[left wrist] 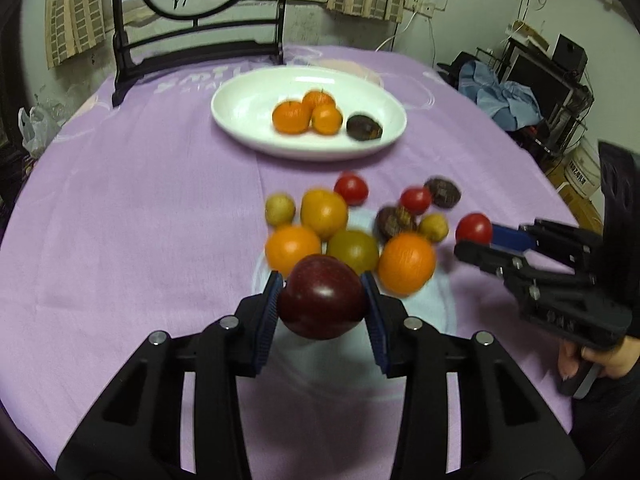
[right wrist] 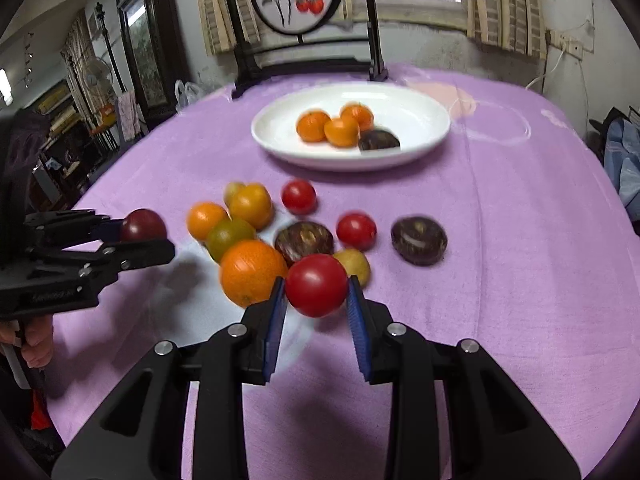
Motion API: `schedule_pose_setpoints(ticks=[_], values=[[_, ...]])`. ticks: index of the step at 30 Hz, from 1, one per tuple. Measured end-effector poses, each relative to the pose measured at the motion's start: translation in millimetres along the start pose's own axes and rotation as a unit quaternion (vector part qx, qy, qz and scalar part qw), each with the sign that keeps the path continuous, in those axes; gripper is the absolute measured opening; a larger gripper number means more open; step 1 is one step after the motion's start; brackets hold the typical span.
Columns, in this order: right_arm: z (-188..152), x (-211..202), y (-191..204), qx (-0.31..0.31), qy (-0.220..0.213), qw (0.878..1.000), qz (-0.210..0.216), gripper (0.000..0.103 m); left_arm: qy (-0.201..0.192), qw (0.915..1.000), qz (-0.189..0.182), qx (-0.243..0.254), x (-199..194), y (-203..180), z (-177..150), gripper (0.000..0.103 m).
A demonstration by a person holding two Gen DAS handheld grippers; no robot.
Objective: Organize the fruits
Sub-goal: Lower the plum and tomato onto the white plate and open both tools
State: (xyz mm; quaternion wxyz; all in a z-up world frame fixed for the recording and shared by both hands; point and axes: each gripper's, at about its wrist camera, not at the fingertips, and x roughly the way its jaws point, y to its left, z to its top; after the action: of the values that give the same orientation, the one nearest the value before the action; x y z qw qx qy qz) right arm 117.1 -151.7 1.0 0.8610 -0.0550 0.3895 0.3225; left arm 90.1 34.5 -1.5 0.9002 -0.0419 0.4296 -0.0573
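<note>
Here, white plate [left wrist: 240, 120] holding three oranges [left wrist: 292, 117], left fingers [left wrist: 269, 304] pinching plum [left wrist: 322, 302], right fingers [right wrist: 278, 312] pinching tomato [right wrist: 316, 285]

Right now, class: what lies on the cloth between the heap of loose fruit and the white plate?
Nothing: in both wrist views a bare strip of purple tablecloth separates the fruit heap from the white plate.

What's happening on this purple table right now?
A person is sorting fruit with a tool in each hand. The left tool grips a dark red plum; the right tool grips a red tomato. The white plate already holds three small oranges and one dark fruit; other fruits lie loose on the cloth.
</note>
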Motion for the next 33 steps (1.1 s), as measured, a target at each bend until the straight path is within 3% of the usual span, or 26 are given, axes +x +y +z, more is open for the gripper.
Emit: schedule_pose_setpoints(ticks=[6, 12, 21, 22, 23, 25, 27, 31, 33], values=[[40.8, -3.3, 9.1, -0.035, -0.015, 0.999, -0.018, 0.032, -0.023, 0.9997, 0.002, -0.009, 5.6, 5.5, 53.4, 0.04], [92.6, 38.6, -0.3, -0.044, -0.012, 0.998, -0.038, 0.032, -0.031, 0.998, 0.027, -0.047, 44.4, 23.1, 109.8, 0.04], [115.4, 114.6, -12.9, -0.027, 0.051, 0.997, -0.045, 0.032, 0.008, 0.9961, 0.058, -0.066, 109.0, 41.2, 141.3, 0.041], [116.4, 119.4, -15.2, -0.022, 0.057, 0.997, -0.045, 0.034, 0.01, 0.9958, 0.06, -0.069, 112.5, 42.9, 141.6, 0.043], [117.1, 122.5, -17.8, -0.016, 0.06, 0.997, -0.047, 0.038, 0.007, 0.9955, 0.06, -0.073, 113.9, 44.7, 142.2, 0.057], [116.6, 120.6, -21.1, -0.005, 0.055, 0.997, -0.046, 0.042, -0.017, 0.9941, 0.071, -0.08, 107.6, 48.0, 142.5, 0.075], [113.4, 111.7, -24.2, 0.007, 0.042, 0.998, -0.044, 0.049, -0.036, 0.993, 0.079, -0.08, 97.5, 49.1, 140.4, 0.075], [101.4, 85.4, -32.8, 0.031, 0.027, 0.998, -0.037, 0.052, -0.044, 0.9928, 0.076, -0.081, 75.8, 49.0, 131.4, 0.075], [92.2, 70.9, -37.3, 0.042, 0.017, 0.998, -0.036, 0.059, -0.043, 0.9931, 0.074, -0.08, 64.3, 48.2, 121.7, 0.08]])
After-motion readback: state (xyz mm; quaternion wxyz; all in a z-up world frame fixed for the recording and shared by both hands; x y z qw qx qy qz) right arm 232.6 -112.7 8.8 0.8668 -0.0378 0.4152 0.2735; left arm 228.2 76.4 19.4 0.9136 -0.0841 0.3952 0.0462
